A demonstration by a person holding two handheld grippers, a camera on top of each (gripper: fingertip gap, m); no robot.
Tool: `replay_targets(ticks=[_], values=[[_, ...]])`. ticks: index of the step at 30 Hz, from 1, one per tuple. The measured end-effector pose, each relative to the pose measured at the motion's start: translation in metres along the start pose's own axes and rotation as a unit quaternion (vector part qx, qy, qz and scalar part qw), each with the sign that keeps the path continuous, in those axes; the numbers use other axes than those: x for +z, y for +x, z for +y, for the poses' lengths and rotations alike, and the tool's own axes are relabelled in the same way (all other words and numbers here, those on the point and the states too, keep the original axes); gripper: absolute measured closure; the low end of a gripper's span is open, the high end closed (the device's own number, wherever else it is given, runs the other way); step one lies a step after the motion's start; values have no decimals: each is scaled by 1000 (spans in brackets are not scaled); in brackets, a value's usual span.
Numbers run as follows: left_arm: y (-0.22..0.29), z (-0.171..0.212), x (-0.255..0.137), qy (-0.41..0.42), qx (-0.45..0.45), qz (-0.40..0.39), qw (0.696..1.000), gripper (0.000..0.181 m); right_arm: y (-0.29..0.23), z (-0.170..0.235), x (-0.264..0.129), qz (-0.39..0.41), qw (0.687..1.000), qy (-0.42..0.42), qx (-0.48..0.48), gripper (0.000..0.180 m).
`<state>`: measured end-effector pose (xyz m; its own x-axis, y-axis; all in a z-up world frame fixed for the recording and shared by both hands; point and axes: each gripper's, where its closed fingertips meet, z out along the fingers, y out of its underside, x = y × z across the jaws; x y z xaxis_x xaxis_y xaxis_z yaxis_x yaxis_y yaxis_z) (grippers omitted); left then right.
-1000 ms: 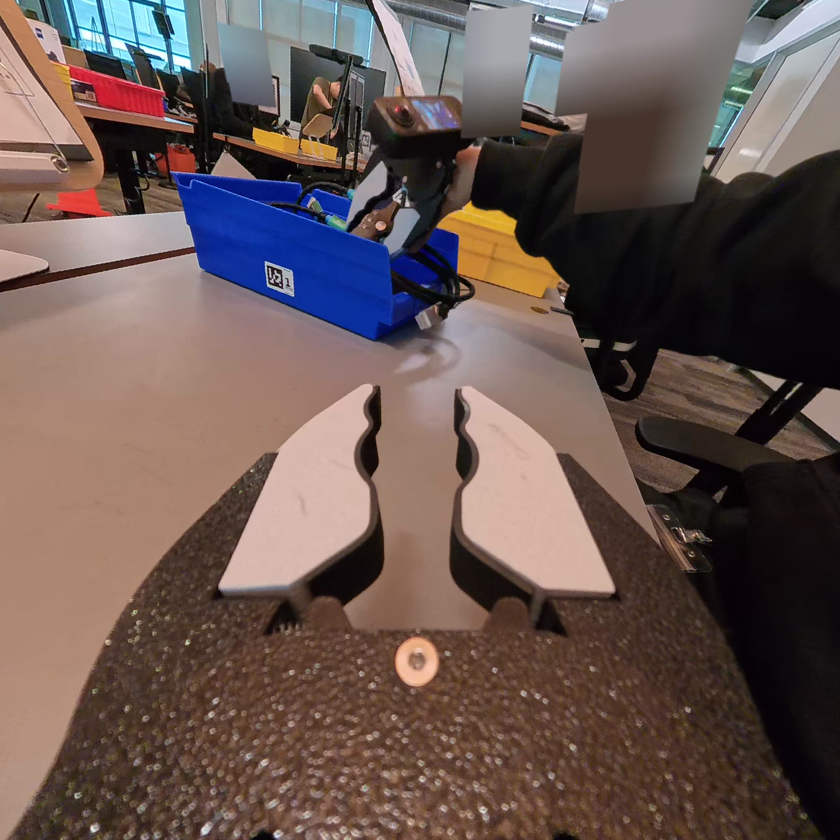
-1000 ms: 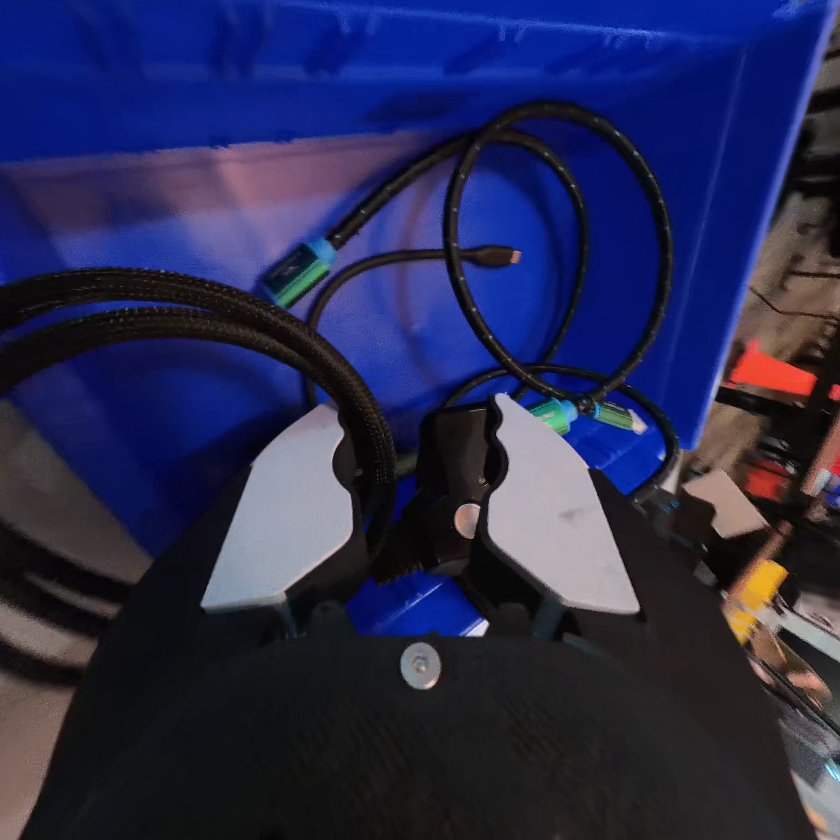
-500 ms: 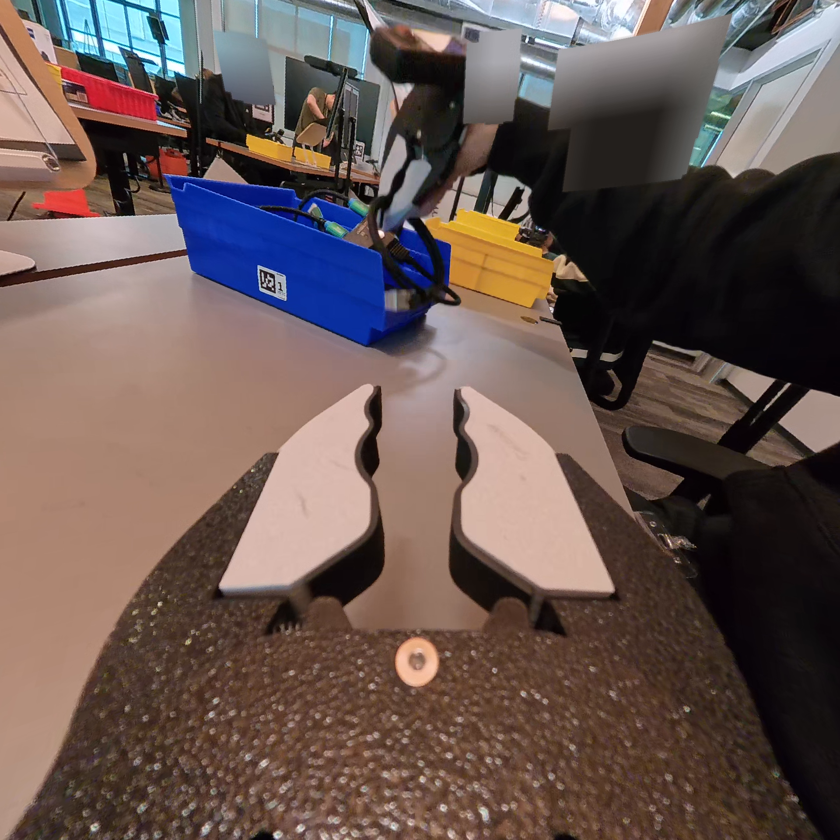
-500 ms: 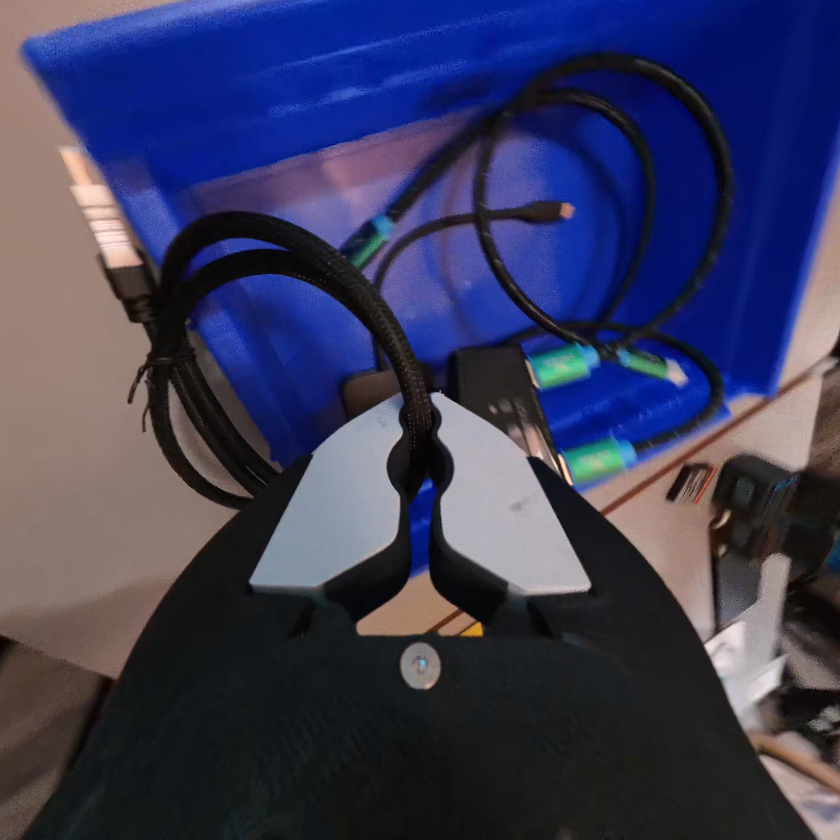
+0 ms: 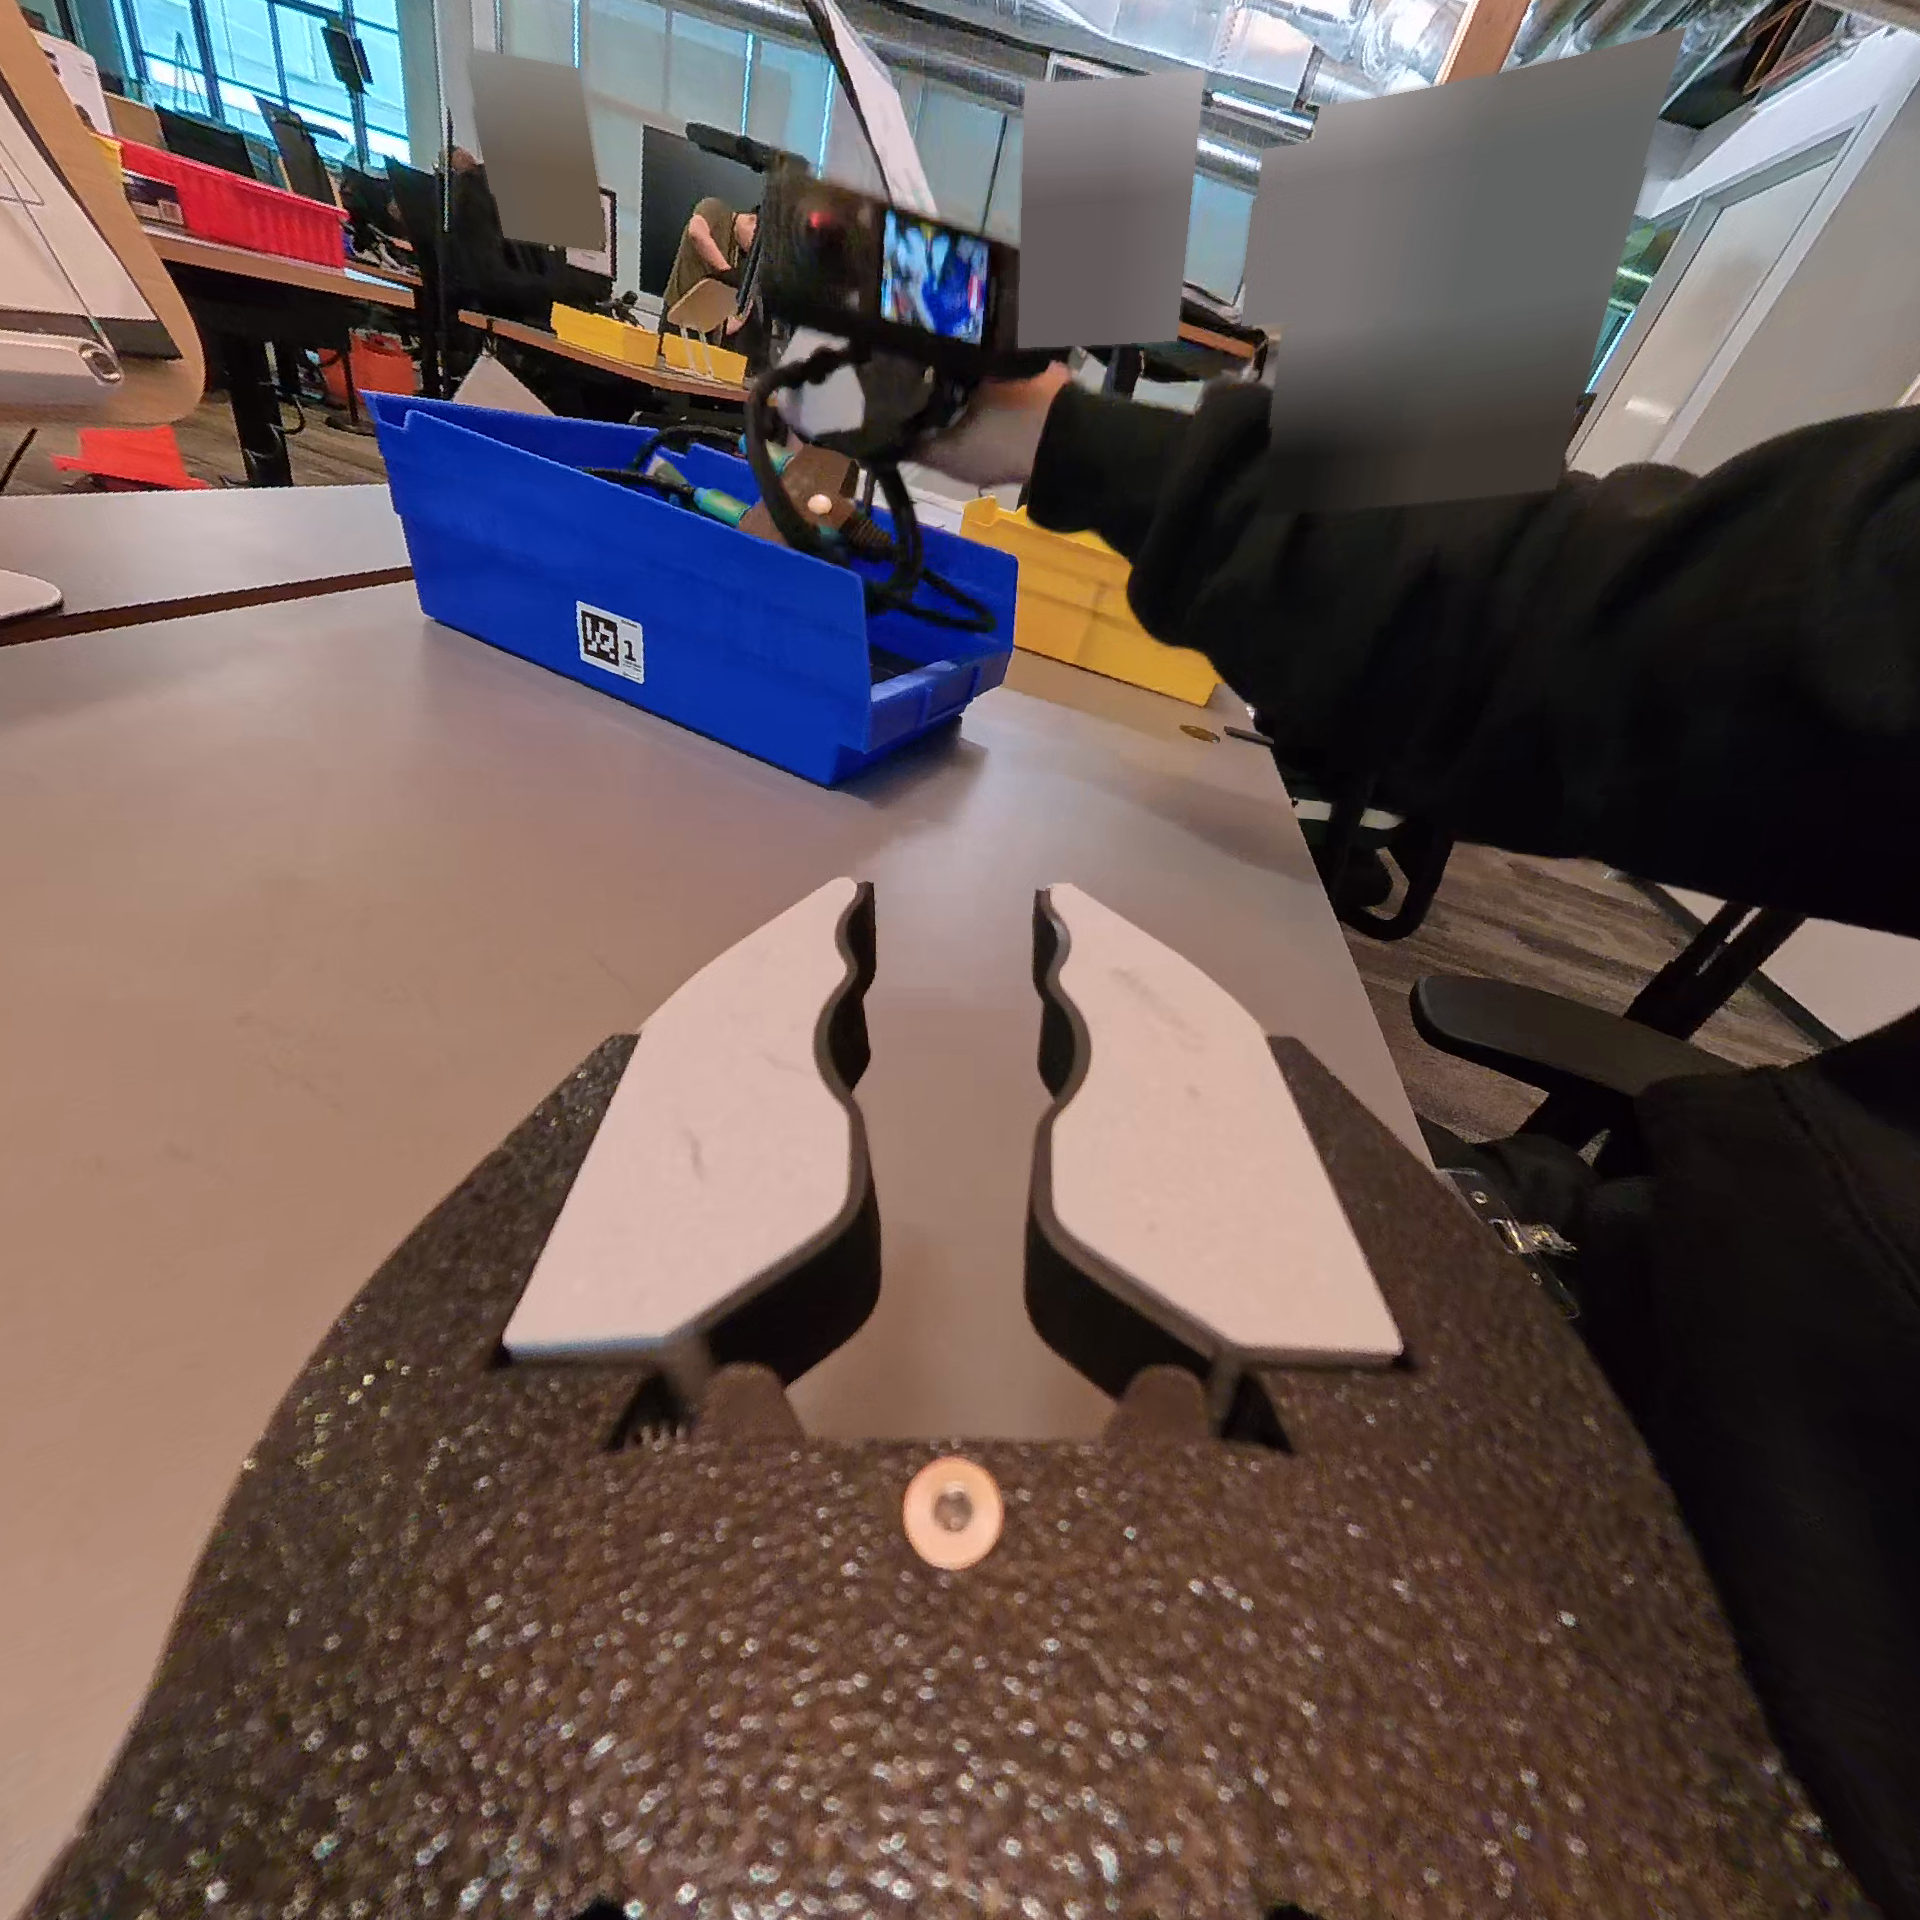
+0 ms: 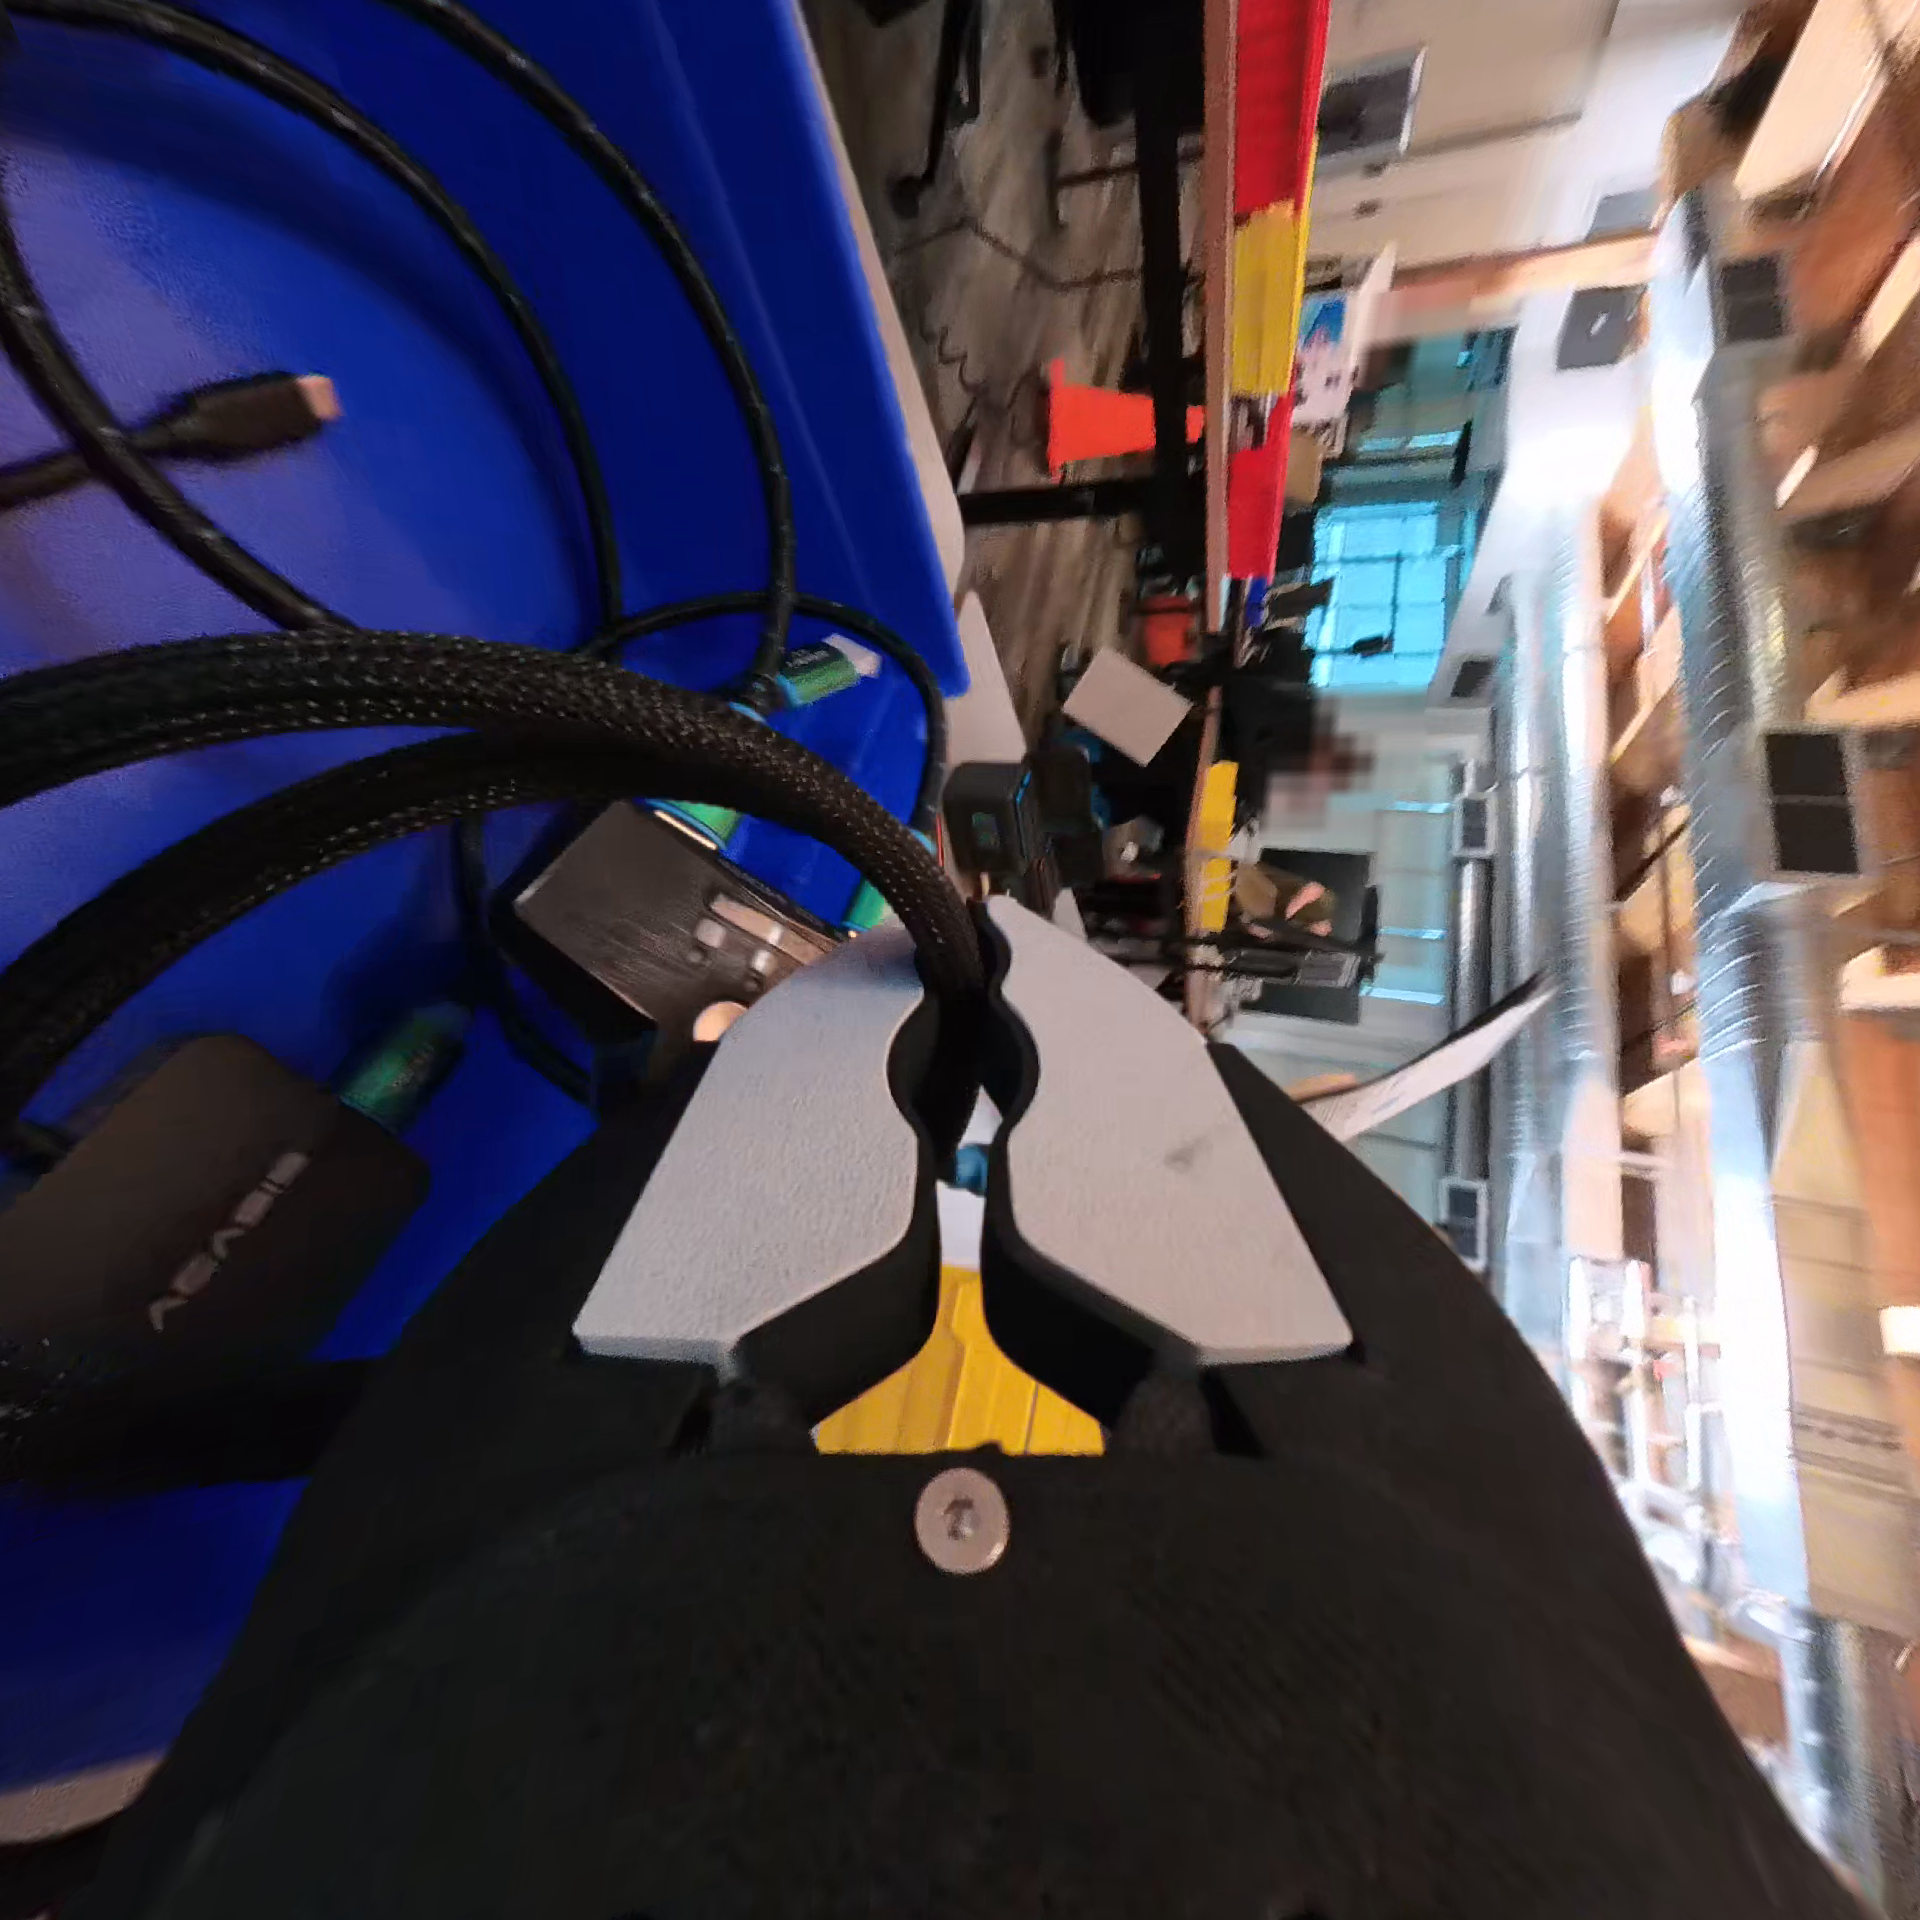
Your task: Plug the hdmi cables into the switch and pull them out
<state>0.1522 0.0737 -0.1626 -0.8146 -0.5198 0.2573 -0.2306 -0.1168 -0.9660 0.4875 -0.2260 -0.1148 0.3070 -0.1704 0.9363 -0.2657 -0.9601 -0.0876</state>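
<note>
My right gripper (image 6: 977, 925) is shut on a thick black braided cable (image 6: 520, 686) and holds its loops above the blue bin (image 6: 436, 343). In the bin lie a grey metal switch (image 6: 634, 925) with green-ended HDMI plugs (image 6: 821, 665) around it, a black box (image 6: 187, 1195) and thinner black cables. In the left wrist view the right gripper (image 5: 831, 416) is over the bin's (image 5: 675, 592) near end, with cable (image 5: 904, 561) and a small box (image 5: 816, 488) hanging under it. My left gripper (image 5: 954, 904) is open and empty, low over the grey table (image 5: 312, 883).
A yellow bin (image 5: 1081, 613) stands behind the blue one at the table's right edge. A person's black sleeve (image 5: 1507, 644) reaches across from the right. An office chair armrest (image 5: 1538, 1039) is off the table's right side.
My right gripper shut on the braided cable, lifted it out of the bin and rolled onto its side. The left gripper stayed open in place.
</note>
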Motion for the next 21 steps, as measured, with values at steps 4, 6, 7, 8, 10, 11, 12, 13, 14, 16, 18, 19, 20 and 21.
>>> replay_targets(ticks=[4, 6, 7, 8, 10, 11, 12, 13, 14, 16, 18, 19, 20, 21], values=[[0, -1, -1, 5, -2, 1, 1000, 152, -37, -15, 4, -11, 999, 39, -24, 177], [0, -1, -1, 4, -3, 2, 1000, 152, -51, -22, 4, -43, 996, 69, -42, 176], [0, -1, 0, 3, -3, 2, 1000, 152, -56, -21, 4, -61, 995, 66, -51, 175], [0, -1, 0, 3, -4, 2, 1000, 152, -63, -18, 4, -94, 991, 61, -68, 171], [0, -1, 0, 3, -4, 3, 1000, 152, -67, -17, -1, -135, 985, 70, -86, 165], [0, -1, 0, 4, -5, 3, 1000, 152, -67, -17, -3, -153, 981, 79, -87, 166], [-1, -1, 0, 4, -7, 4, 1000, 152, -74, -18, -9, -196, 972, 92, -96, 154], [-1, -1, 0, 4, -8, 4, 1000, 152, -81, -14, -14, -241, 961, 90, -101, 138], [-1, -1, 0, 4, -9, 5, 1000, 152, -83, -8, -17, -272, 954, 78, -99, 132], [0, -1, 0, 6, -10, 5, 1000, 153, -86, -2, -28, -333, 935, 78, -98, 117], [0, -2, 0, 7, -9, 5, 1000, 152, -80, 2, -38, -371, 923, 78, -70, 112], [0, -2, 0, 7, -9, 6, 1000, 152, -75, 0, -44, -386, 917, 86, -44, 106], [0, -2, 0, 8, -8, 6, 1000, 152, -69, -2, -52, -400, 911, 97, -14, 103], [1, -2, 0, 8, -6, 7, 1000, 152, -63, -5, -60, -410, 905, 111, 16, 103]])
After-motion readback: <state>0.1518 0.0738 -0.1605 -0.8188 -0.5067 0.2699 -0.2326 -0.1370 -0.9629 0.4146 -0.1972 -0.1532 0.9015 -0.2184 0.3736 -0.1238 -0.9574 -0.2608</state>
